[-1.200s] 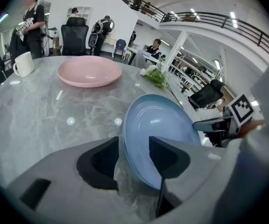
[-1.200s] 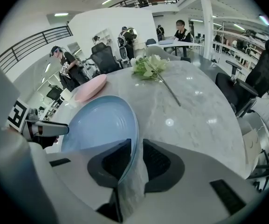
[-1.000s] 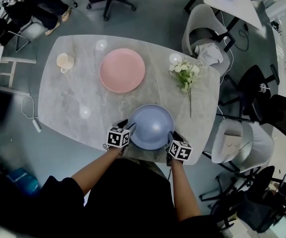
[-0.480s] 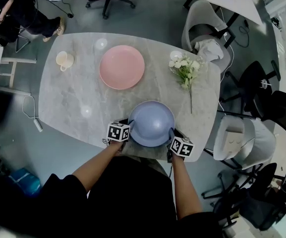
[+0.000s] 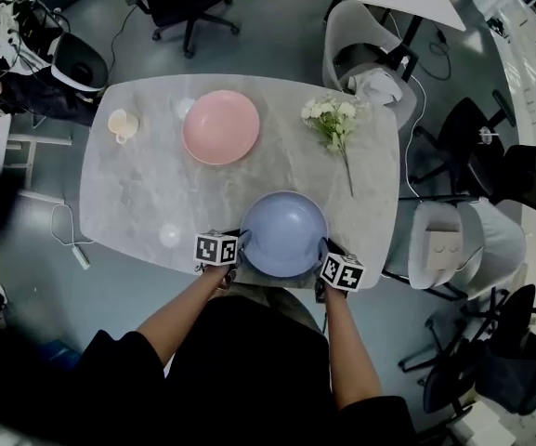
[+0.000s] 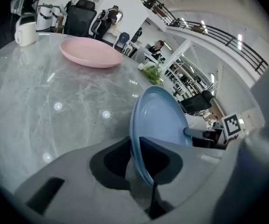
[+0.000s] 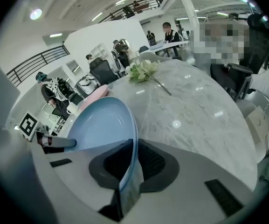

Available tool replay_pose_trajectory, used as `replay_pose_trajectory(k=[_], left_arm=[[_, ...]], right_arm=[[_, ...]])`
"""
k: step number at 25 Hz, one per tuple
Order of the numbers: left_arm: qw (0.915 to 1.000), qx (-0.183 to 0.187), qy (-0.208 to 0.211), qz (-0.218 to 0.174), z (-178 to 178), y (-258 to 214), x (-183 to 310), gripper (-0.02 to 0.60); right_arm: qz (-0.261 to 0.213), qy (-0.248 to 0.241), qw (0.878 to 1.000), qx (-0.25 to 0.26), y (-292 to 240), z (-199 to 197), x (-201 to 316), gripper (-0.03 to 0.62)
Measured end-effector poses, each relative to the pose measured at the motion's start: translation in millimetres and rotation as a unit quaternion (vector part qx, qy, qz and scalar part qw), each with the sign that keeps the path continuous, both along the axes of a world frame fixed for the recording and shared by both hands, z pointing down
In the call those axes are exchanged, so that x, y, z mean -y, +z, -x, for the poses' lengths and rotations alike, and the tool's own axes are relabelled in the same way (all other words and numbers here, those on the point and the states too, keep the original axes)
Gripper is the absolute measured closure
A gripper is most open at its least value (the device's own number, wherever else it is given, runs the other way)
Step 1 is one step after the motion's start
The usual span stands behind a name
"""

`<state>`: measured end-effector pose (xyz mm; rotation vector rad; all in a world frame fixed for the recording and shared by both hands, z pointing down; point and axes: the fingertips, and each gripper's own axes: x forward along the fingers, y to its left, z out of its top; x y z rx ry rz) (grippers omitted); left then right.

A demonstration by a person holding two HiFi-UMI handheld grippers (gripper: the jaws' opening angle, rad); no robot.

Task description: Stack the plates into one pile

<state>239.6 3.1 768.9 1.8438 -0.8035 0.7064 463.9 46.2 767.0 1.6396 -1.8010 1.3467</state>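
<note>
Left gripper (image 5: pixel 239 245) and right gripper (image 5: pixel 323 252) are closing nearly-shut jaws on opposite rims of the round glossy blue plate (image 5: pixel 284 233) between them.

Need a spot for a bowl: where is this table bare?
Bare: left half of the grey marble table, this side of the cream mug; the strip between the round pink plate and round blue plate; the right edge beside the white flowers. Crowded: far edge.

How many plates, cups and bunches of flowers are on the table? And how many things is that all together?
Plates: 2 (pink plate, blue plate)
Cups: 1 (cream cup)
Flowers: 1 (flower bunch)
Total: 4
</note>
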Motion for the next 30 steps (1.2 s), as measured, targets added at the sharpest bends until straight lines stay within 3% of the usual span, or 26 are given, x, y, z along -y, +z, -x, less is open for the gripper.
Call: replay_pose_trajectory(k=[7, 13, 21, 30], left_arm=[[0.9992, 0.002, -0.037, -0.018, 23, -36, -40, 0.518], [0.9986, 0.02, -0.027, -0.04, 44, -44, -78, 0.517], [0.9986, -0.003, -0.033, -0.041, 80, -62, -84, 0.517], [0.9975, -0.028, -0.052, -0.039, 175, -78, -65, 0.52]], right_arm=[[-0.044, 0.005, 0.999, 0.012, -27, 19, -34, 0.557], [-0.055, 0.01, 0.998, 0.026, -27, 41, -76, 0.557], [-0.06, 0.004, 0.998, 0.01, -54, 75, -80, 0.557], [-0.051, 0.005, 0.999, -0.008, -66, 169, -66, 0.557]])
